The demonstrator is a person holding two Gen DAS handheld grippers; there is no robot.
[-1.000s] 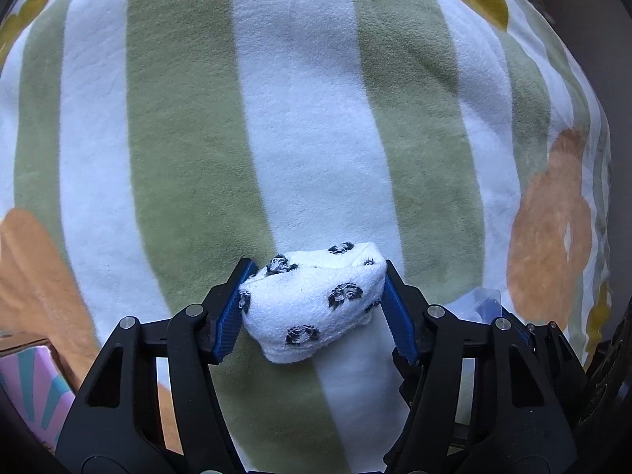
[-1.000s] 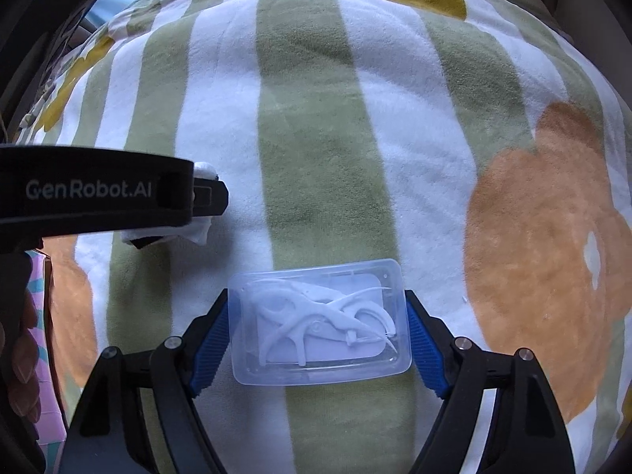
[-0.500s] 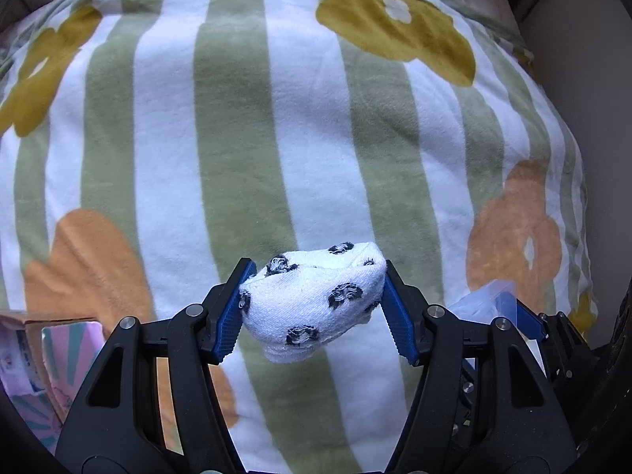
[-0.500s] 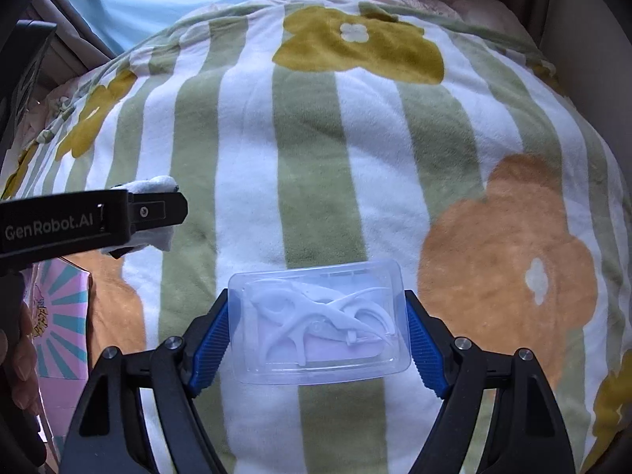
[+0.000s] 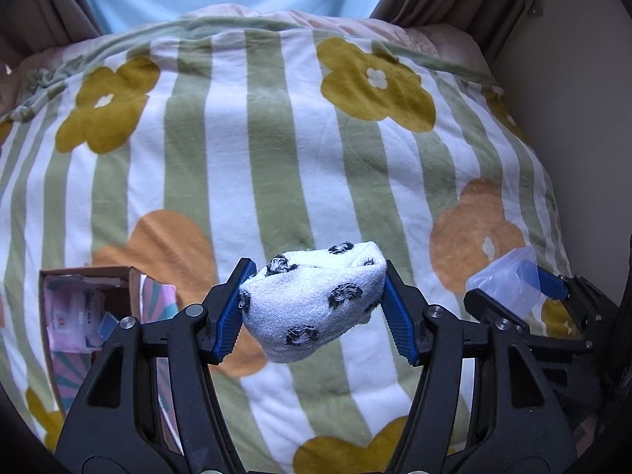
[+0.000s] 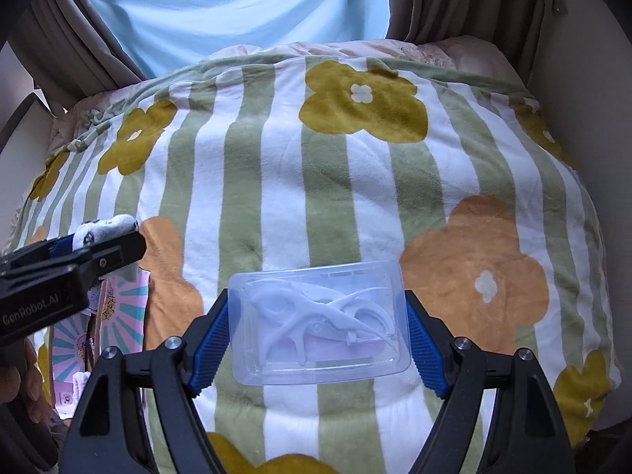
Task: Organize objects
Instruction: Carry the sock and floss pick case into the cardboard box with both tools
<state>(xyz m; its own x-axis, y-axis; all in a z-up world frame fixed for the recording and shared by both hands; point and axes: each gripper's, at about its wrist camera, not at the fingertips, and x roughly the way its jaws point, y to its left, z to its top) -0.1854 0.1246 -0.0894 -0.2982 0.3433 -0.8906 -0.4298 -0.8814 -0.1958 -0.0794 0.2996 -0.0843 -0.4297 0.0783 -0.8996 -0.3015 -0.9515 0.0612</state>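
My left gripper (image 5: pixel 316 312) is shut on a rolled white sock with dark paw prints (image 5: pixel 312 304), held above the bed. My right gripper (image 6: pixel 316 328) is shut on a clear plastic box of white floss picks (image 6: pixel 316 320), also held above the bed. In the left wrist view the plastic box (image 5: pixel 505 280) shows at the right edge. In the right wrist view the sock (image 6: pixel 102 229) and left gripper show at the left. An open cardboard box (image 5: pixel 79 308) with pink packets inside lies on the blanket at lower left; it also shows in the right wrist view (image 6: pixel 110 312).
A striped green and white blanket with yellow and orange flowers (image 5: pixel 276 150) covers the bed. Brown curtains (image 6: pixel 434 0) and a light blue window covering (image 6: pixel 245 4) stand behind it. A beige wall (image 5: pixel 572 118) is on the right.
Both grippers have risen and pulled back from the blanket with their objects still held. More of the bed, the curtains and the cardboard box have come into view.
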